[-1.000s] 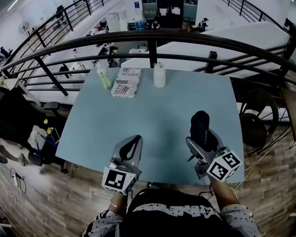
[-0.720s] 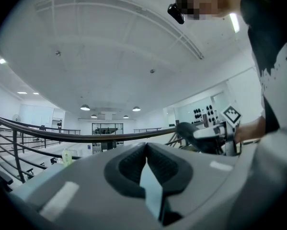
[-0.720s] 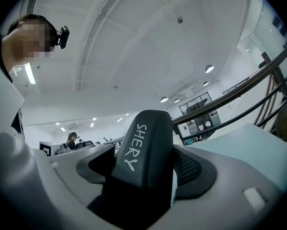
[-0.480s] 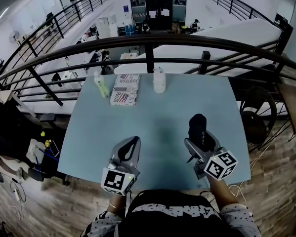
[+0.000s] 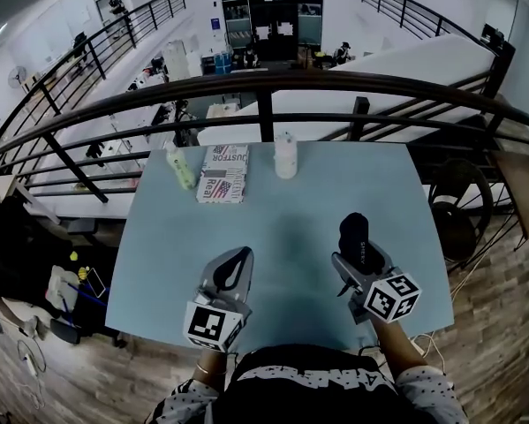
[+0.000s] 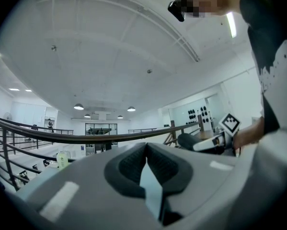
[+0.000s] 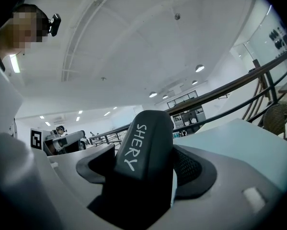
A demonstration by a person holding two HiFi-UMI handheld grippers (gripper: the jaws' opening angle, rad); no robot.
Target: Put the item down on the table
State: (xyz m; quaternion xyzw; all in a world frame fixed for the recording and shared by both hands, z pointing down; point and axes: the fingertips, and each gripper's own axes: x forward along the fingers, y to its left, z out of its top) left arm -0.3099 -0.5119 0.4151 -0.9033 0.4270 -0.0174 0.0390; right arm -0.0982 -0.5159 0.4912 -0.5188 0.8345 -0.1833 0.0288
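Observation:
A black padded item [image 5: 356,233] with white lettering "SHERY" [image 7: 142,140] is clamped between the jaws of my right gripper [image 5: 356,256], over the near right part of the pale blue table [image 5: 282,210]. In the right gripper view the item fills the gap of the right gripper [image 7: 144,170] and sticks out past the tips. Whether it touches the table cannot be told. My left gripper [image 5: 236,261] is at the near left with its pads pressed together and nothing between them; the left gripper [image 6: 146,152] points out over the table.
At the table's far edge stand a white bottle [image 5: 284,157], a printed box [image 5: 223,173] and a pale green bottle [image 5: 180,166]. A dark railing [image 5: 264,87] runs behind the table. A round chair [image 5: 458,210] stands to the right, on a wooden floor.
The head view has shifted slightly, so the table sits a little higher in frame. Both grippers hold nearly the same places; the right one stays shut on the black item.

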